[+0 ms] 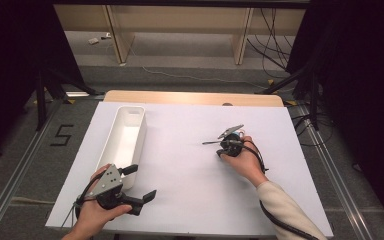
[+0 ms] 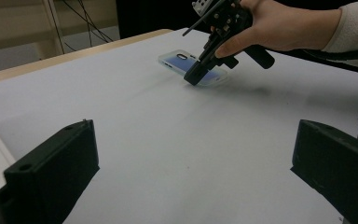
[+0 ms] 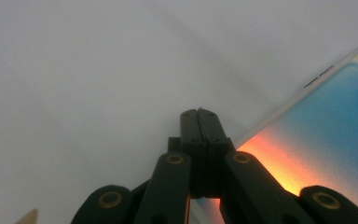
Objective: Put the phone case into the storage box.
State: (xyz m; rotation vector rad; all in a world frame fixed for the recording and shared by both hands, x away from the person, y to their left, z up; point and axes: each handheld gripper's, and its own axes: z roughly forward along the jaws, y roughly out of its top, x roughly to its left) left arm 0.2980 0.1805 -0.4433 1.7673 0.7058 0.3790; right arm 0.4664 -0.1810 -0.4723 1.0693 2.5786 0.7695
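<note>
Right tool [image 2: 196, 74] has its jaws pressed together, tips down on the near edge of a translucent blue phone case [image 2: 191, 67] lying flat on the white-covered bench [image 2: 168, 140], right of centre. From here the slim case could skate away or flip if the closed tips push rather than get under it. That hand [image 2: 270, 28] tilts steeply forward; the left tool [image 1: 139, 191] hangs low near the white bin [image 1: 125, 137], jaws wide apart.
</note>
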